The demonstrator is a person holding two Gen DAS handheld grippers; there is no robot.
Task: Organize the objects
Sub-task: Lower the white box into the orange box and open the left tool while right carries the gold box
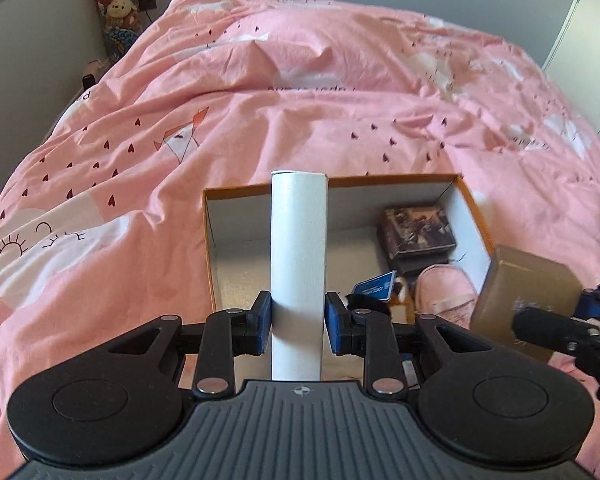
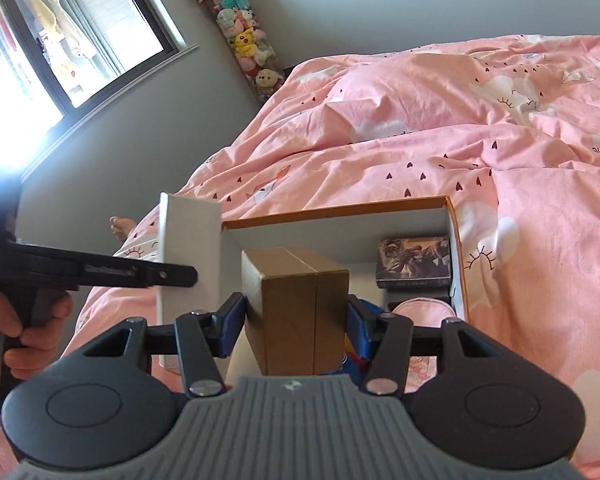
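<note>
My left gripper [image 1: 298, 322] is shut on a flat white box [image 1: 298, 264], held edge-on above an open orange-rimmed cardboard box [image 1: 236, 190] on the bed. My right gripper [image 2: 296, 312] is shut on a brown cardboard box [image 2: 296, 304], held over the same open box [image 2: 340, 210]. In the left wrist view the brown box [image 1: 520, 288] and the right gripper [image 1: 572, 320] show at the right edge. In the right wrist view the white box [image 2: 188, 248] and the left gripper's finger [image 2: 172, 274] show at left. Inside the open box lie a dark printed box [image 1: 416, 232], a pink pouch [image 1: 444, 292] and a blue card [image 1: 374, 286].
A pink patterned duvet [image 1: 300, 100] covers the bed around the open box. A tall tube of plush toys [image 2: 240, 36] stands in the room's corner beside a window [image 2: 60, 32]. A person's hand [image 2: 24, 336] grips the left handle, and a bare foot [image 2: 120, 226] shows past the bed's edge.
</note>
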